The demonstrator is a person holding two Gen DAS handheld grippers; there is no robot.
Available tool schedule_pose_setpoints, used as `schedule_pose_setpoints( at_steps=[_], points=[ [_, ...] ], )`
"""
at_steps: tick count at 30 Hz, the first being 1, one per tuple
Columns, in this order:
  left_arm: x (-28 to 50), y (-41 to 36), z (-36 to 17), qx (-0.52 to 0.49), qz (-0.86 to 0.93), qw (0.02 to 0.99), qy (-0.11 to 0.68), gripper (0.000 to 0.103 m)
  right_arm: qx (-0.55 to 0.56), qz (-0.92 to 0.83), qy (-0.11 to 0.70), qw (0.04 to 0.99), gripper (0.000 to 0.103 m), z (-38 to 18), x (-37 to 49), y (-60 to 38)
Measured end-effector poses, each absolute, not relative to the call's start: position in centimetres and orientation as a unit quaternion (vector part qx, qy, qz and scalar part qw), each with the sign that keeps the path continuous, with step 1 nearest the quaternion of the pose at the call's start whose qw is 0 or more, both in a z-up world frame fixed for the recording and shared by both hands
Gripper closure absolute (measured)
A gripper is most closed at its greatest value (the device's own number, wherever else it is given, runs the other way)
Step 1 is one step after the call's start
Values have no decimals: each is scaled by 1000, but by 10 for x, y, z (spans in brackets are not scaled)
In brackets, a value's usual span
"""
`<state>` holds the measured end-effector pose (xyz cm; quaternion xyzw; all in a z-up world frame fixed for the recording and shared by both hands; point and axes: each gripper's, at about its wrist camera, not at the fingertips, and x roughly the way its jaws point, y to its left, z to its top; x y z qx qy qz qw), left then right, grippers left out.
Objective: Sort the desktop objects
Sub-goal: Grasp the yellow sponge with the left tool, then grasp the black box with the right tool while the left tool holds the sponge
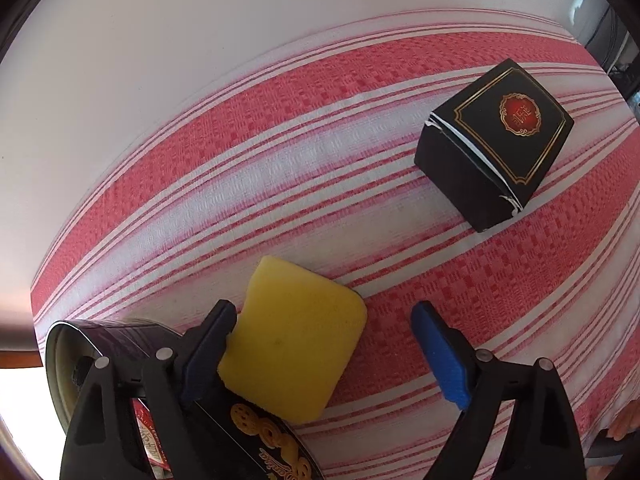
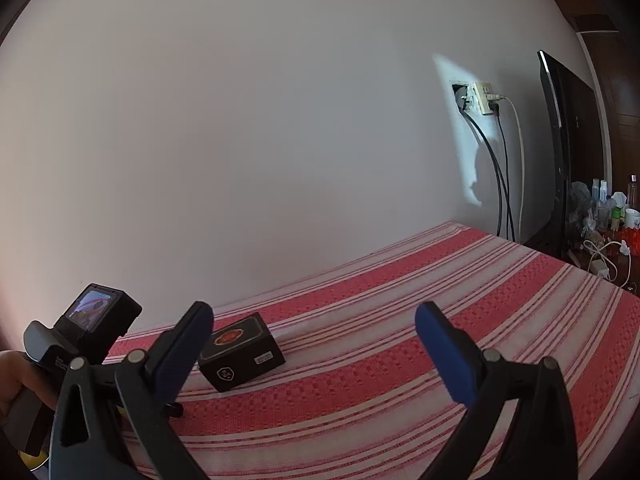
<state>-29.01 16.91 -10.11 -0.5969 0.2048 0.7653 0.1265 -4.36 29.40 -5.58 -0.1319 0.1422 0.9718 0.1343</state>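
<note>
In the left wrist view a yellow sponge point(image 1: 294, 346) lies on the red-and-white striped cloth point(image 1: 280, 184), partly over a dark round cookie tin point(image 1: 256, 436). My left gripper point(image 1: 324, 344) is open; its left finger touches the sponge's left edge and its right finger stands apart. A black box with gold trim point(image 1: 494, 144) sits far right on the cloth. In the right wrist view my right gripper point(image 2: 314, 350) is open and empty above the cloth, with the black box point(image 2: 240, 354) beyond its left finger. The left gripper's body point(image 2: 86, 320) shows at the left.
A metal can point(image 1: 66, 364) lies on its side at the left by the tin. A white wall backs the table. At the right, a wall socket with cables point(image 2: 486, 98), a dark flat screen point(image 2: 568, 152), and bottles and clutter point(image 2: 608, 208) stand beyond the cloth's edge.
</note>
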Motion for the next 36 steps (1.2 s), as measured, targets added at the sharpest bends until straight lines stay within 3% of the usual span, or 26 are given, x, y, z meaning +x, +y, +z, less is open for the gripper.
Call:
schedule_pose_setpoints(
  at_steps=[3, 4, 5, 13, 19, 22, 24, 27, 28, 36],
  points=[
    [-281, 169, -102, -590, 768, 132, 213, 17, -129, 971, 145, 137, 0, -55, -43, 295],
    [-278, 169, -102, -587, 769, 136, 215, 21, -128, 971, 145, 137, 0, -55, -42, 295],
    [-274, 170, -101, -588, 767, 149, 209, 33, -127, 971, 146, 138, 0, -55, -42, 295],
    [-244, 177, -104, -582, 766, 161, 222, 45, -130, 968, 154, 150, 0, -57, -42, 302],
    [-216, 183, -109, -561, 771, 172, 249, 39, -136, 961, 186, 154, 0, -61, -41, 314],
    [-209, 180, -113, -552, 783, 143, 249, 17, -138, 959, 190, 160, 0, -62, -41, 317],
    [-205, 173, -115, -557, 788, 138, 224, 14, -139, 958, 191, 165, 0, -64, -41, 319],
    [-189, 173, -114, -544, 798, 133, 223, 26, -143, 956, 190, 172, 0, -65, -43, 321],
    [-182, 175, -113, -535, 802, 127, 232, 51, -145, 955, 190, 175, 0, -66, -44, 322],
    [-103, 165, -99, -514, 822, 235, 69, 51, -177, 952, 195, 156, 0, -76, -59, 324]
  ],
)
